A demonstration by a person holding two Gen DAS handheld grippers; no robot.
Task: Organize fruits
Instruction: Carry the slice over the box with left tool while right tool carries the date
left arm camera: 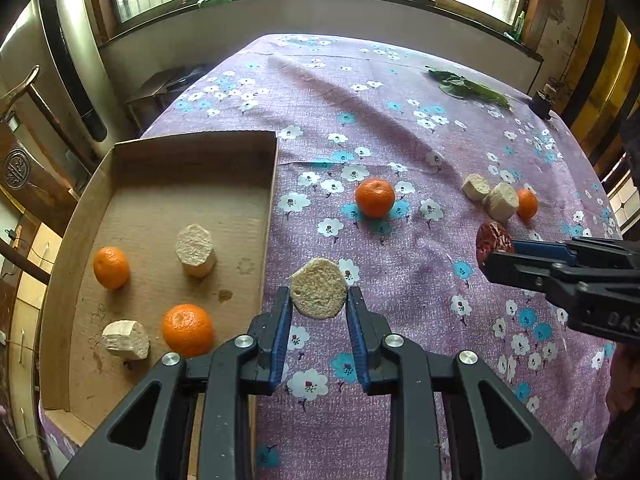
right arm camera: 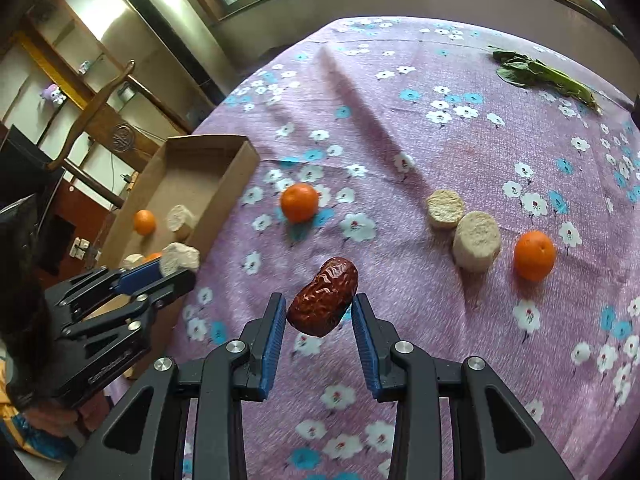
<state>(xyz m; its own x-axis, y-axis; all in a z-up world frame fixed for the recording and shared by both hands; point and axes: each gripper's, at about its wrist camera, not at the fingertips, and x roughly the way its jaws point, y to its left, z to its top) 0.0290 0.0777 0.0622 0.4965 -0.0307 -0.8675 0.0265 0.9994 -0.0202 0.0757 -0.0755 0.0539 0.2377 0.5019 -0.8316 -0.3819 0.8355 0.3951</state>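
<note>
Cardboard box [left arm camera: 192,184] at 9 o'clock on tabletop [left arm camera: 400,128] | left tongs [left arm camera: 319,300] clamped on pale chunk [left arm camera: 318,288] | right tongs [right arm camera: 320,308] clamped on red date [right arm camera: 324,296]

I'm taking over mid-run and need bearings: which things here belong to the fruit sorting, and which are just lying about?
Part of the job:
- cardboard box, holding two oranges and two pale chunks
- pale chunk in the left gripper
- red date in the right gripper
- two oranges and two pale chunks on the cloth

Lying about:
- leafy greens
- floral tablecloth
</note>
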